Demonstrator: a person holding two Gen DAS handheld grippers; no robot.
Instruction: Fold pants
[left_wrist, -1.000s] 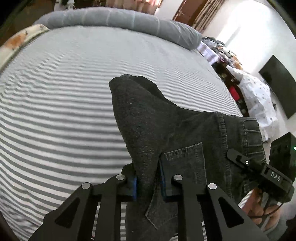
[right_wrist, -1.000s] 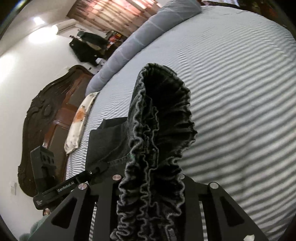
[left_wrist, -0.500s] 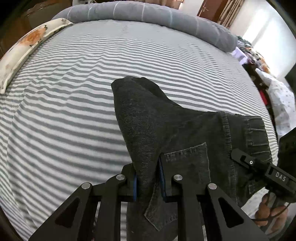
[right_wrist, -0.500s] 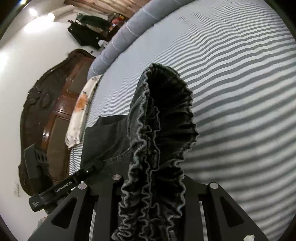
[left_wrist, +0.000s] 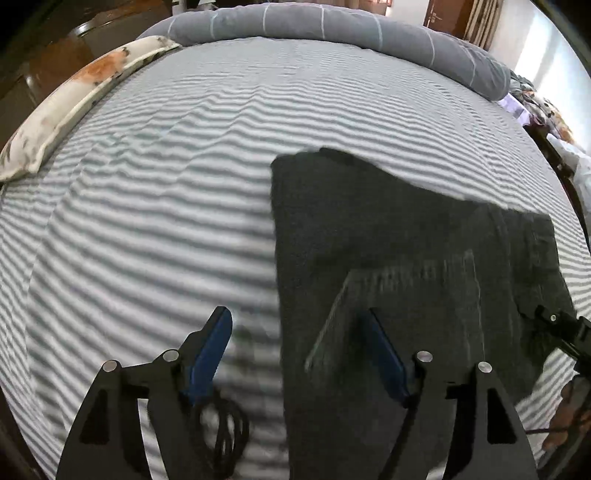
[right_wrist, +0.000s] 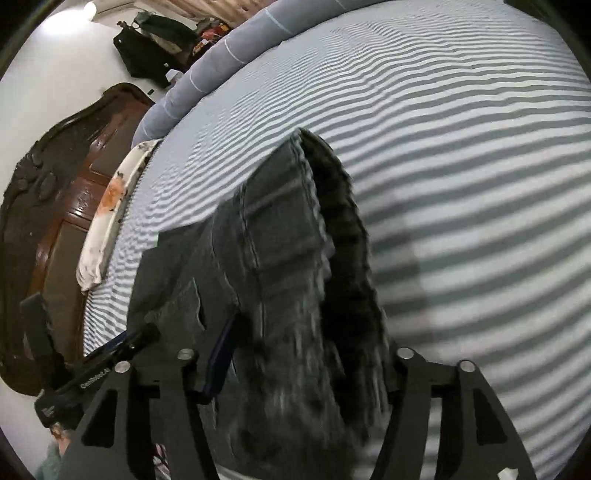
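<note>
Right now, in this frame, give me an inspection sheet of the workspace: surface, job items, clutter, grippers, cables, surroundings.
Surface: striped bedsheet, lightly rippled.
Job's things: dark denim pants lying on the sheet, back pocket up; gathered waistband standing open.
Clutter: floral pillow at the bed's edge; rolled grey blanket along the far side.
Grippers: left hand-held gripper open, straddling the pants' edge; right hand-held gripper open around the waistband.
Cables: black cable under the left gripper.
Surroundings: carved wooden headboard; clothes hanging on the wall.

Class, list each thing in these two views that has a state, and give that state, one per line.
Left hand-held gripper: open, holding nothing.
Right hand-held gripper: open, waistband between its fingers.
Dark grey denim pants: folded, lying on the bed.
Grey-and-white striped bedsheet: spread, slightly rippled.
</note>
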